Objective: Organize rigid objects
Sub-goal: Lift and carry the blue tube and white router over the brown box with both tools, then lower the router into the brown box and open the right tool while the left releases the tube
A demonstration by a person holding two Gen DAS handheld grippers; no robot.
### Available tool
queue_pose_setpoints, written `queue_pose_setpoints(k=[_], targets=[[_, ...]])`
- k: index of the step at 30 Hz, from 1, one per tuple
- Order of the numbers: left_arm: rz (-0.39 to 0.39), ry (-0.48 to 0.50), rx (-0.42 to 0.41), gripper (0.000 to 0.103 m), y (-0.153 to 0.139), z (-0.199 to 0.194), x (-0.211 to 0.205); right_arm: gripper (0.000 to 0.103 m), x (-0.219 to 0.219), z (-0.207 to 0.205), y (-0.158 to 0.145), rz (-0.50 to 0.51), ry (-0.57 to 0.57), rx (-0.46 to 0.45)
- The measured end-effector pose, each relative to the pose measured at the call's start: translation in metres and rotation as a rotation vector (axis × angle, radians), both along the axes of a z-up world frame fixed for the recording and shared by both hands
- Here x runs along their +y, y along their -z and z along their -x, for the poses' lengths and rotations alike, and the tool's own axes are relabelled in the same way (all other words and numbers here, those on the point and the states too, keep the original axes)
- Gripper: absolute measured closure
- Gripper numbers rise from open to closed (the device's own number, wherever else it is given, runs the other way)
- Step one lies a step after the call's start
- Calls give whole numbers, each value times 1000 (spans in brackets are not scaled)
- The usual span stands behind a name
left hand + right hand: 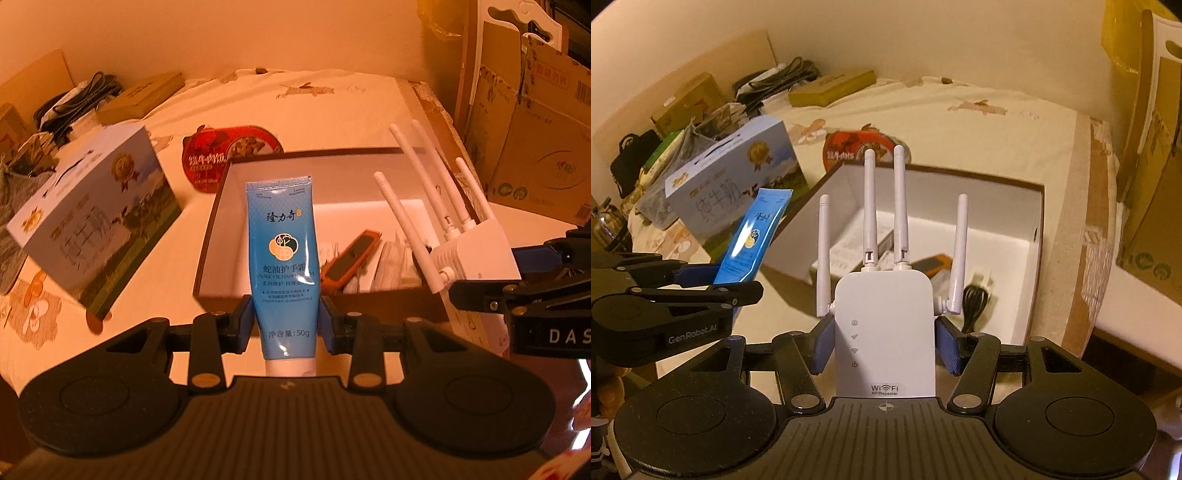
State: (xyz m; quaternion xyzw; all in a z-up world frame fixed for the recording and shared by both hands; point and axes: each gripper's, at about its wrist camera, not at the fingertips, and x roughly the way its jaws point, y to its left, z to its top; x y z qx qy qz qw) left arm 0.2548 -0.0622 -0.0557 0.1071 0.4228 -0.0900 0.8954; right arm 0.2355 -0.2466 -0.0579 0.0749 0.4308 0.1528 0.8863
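Above the table [332, 110], both grippers hang over an open box [221, 229] with dark walls and a white inside. Left gripper [286, 319] pinches a blue hand-cream tube [282, 258] low on its body, blue pads pressed on either side, cap toward the camera and crimped end up. Right gripper [884, 343] clamps a white WiFi repeater [884, 325] by its sides, its four antennas [870, 206] pointing up and away. Both things are held in the air near the box's front wall, the tube to the left of the repeater. Inside the box lie an orange and black knife [349, 258], some papers and a coiled black cable [973, 299]. A blue milk carton [99, 218] leans just left of the box, and a red round lid [225, 151] lies behind it
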Motion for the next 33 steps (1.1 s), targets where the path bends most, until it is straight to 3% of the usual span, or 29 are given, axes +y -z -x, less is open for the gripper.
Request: queue_pose_setpoints(k=[16,25,33], targets=[[-34,41,-6,71,8,-69,-18,49,-17,-70,11,5,20,-20],[-8,78,52,71,42,-112,-39,49,-22,-116,42,12,34,32],[-51,105,92,70,78,-139,-54,49,-27,-138,72,21,54,86]])
